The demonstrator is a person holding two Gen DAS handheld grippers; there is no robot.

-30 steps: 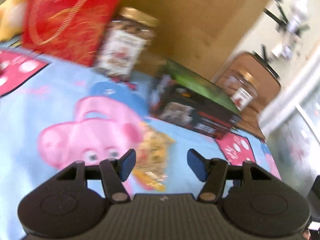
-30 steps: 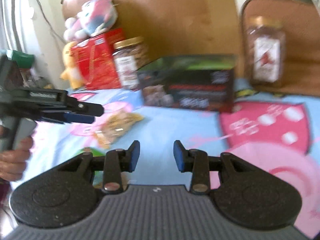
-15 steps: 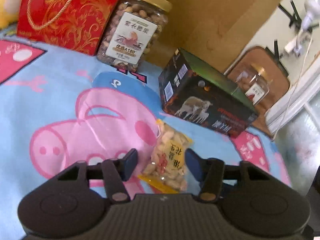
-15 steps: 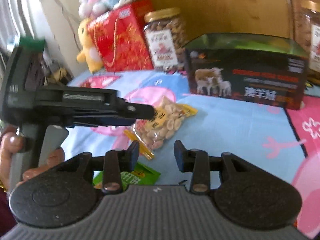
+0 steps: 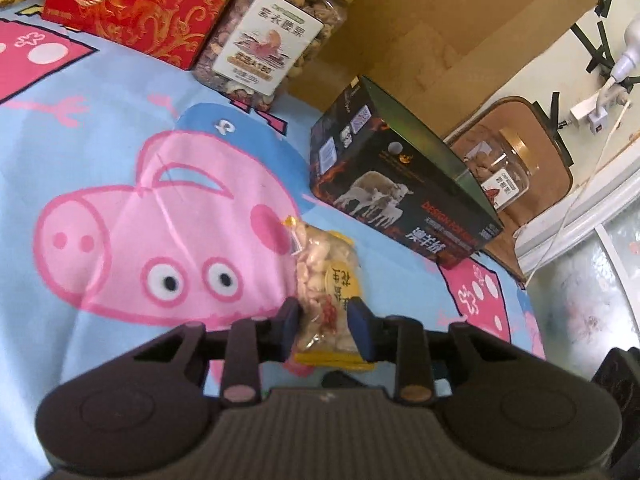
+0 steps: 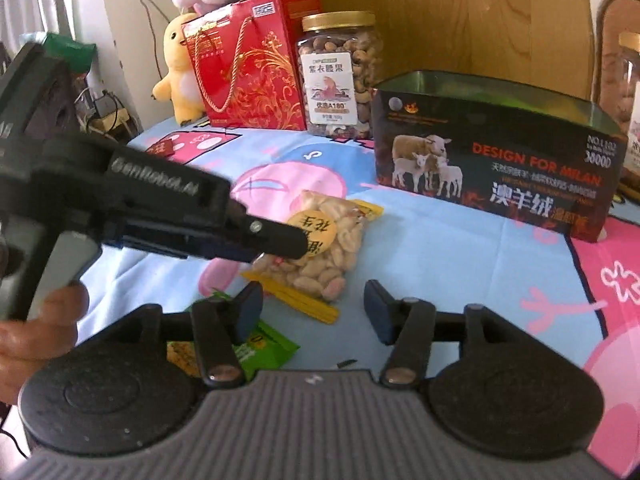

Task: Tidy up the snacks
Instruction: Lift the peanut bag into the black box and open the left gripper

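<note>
Left gripper (image 5: 323,330): jaws just closed in, blue pads pressed on both sides of the peanut bag (image 5: 326,280), near its bottom seal. Bag flat on the cartoon-pig blanket (image 5: 120,152), stretching forward from the pads. Seen from the right wrist: left gripper (image 6: 280,242) reaching in from the left over the same bag (image 6: 332,240), a hand (image 6: 36,332) on its handle.

Right gripper (image 6: 314,312): jaws just widened, standing far apart, nothing between them. Peanut bag just ahead of them, slightly left. Green snack packet (image 6: 264,348) under the left finger, partly hidden.

Farther ahead of both grippers: dark box with sheep (image 6: 492,176), lying on its side. Beyond and to the left: nut jar with gold lid (image 6: 338,76), upright, just beside the red gift bag (image 6: 244,72). Yellow plush toy (image 6: 178,80) left of the gift bag. Second jar (image 5: 500,168) behind the dark box, to the right.
</note>
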